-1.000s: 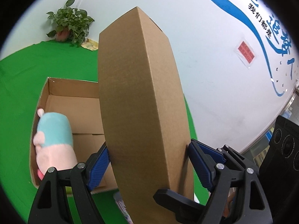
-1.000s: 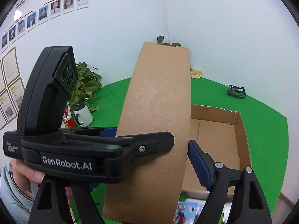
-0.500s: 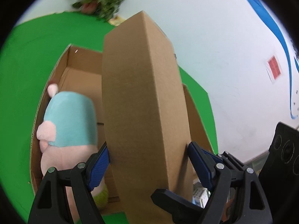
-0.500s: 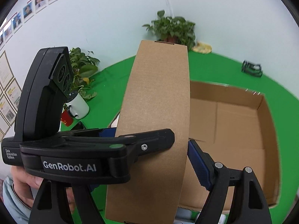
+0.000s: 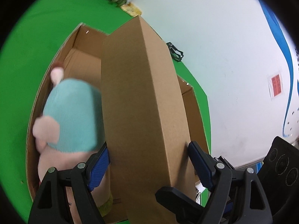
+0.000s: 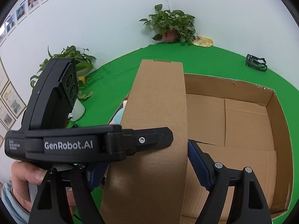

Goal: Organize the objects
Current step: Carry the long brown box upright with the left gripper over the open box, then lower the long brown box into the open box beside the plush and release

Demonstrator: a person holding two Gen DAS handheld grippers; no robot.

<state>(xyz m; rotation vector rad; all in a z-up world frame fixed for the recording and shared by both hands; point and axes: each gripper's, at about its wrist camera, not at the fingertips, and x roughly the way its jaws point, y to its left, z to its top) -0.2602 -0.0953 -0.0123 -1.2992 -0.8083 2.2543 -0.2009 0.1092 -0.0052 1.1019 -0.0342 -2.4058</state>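
Both grippers hold the same flat cardboard box (image 5: 142, 112), which stands on edge. The left gripper (image 5: 149, 166) has its blue-padded fingers (image 5: 98, 168) pinching the box's two broad faces near its lower end, and the right gripper (image 6: 147, 169) pinches it the same way, one finger (image 6: 198, 166) pressed to its right face. The box reaches forward from the fingers over the open carton (image 6: 243, 123) on the green tabletop (image 6: 115, 78). Left of the left fingers, a plush toy (image 5: 72, 119) (teal and pink, blurred) sits inside the carton.
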